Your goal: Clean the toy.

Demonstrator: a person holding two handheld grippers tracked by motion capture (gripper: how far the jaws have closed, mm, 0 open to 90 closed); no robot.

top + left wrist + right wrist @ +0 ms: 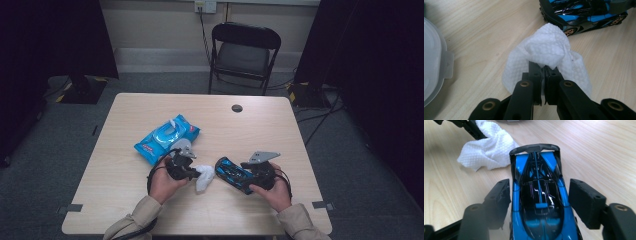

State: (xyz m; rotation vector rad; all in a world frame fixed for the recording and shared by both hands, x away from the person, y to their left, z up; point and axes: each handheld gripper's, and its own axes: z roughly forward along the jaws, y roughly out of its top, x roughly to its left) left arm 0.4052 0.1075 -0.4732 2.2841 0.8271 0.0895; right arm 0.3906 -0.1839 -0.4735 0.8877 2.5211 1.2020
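The left tool point(192, 171), lower centre of the high view, is clenched on a crumpled white wipe point(549, 53) whose free end rests on the desk point(125, 200). Just right of it lies the blue and black toy car point(234, 173), touching or nearly touching the wipe. In the right gripper view the right tool point(540, 205) straddles the car point(537, 202): the left pad sits against the bodywork, the right pad stands slightly off, so the car is not yet gripped. The wipe pack point(167, 137) lies further up the desk.

Step in hand, as judged: securing the car for wiping. Next move: close the right tool fully, then bring the wipe onto the bodywork.
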